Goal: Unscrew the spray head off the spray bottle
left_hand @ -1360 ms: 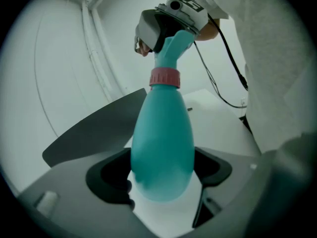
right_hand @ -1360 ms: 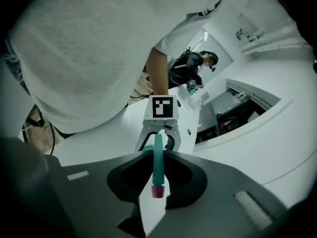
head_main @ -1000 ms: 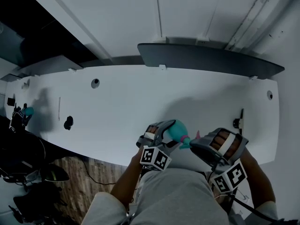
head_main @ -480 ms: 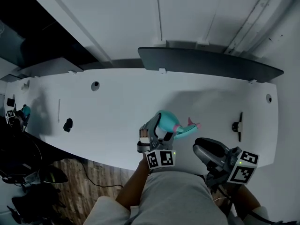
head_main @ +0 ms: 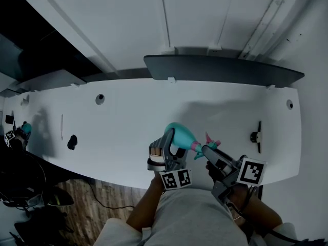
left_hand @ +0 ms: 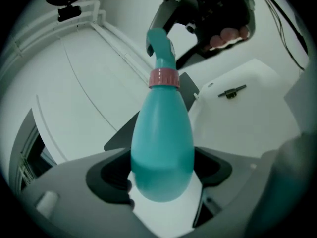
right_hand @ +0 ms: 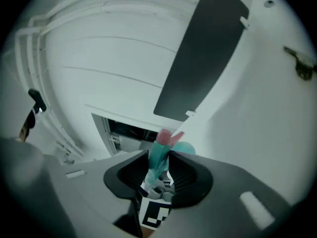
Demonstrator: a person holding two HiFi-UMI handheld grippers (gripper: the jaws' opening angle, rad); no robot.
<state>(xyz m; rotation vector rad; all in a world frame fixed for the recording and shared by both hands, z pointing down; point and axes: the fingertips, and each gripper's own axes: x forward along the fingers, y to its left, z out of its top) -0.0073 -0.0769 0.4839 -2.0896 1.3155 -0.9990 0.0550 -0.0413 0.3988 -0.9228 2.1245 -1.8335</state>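
Observation:
A teal spray bottle (head_main: 180, 135) lies tilted above the white table (head_main: 118, 122), its spray head (head_main: 206, 143) pointing right. My left gripper (head_main: 171, 143) is shut on the bottle's body. In the left gripper view the bottle (left_hand: 161, 148) rises from between the jaws to a pink collar (left_hand: 163, 77) and the spray head (left_hand: 161, 46), with the right gripper (left_hand: 208, 14) behind it. My right gripper (head_main: 209, 150) has just been opening its jaws. The right gripper view shows the teal spray head (right_hand: 158, 158) and its pink trigger (right_hand: 171, 137) between the pads, which stand slightly off it.
A dark grey panel (head_main: 220, 68) runs along the wall behind the table. On the table sit a small black object (head_main: 72, 141) at the left, a round hole (head_main: 100, 98), and a black fitting (head_main: 254, 136) at the right. The table's near edge is just below the grippers.
The right gripper drew back from the spray head, then came up to it again with jaws wider. The left gripper carried the bottle a little further over the table and tilted it.

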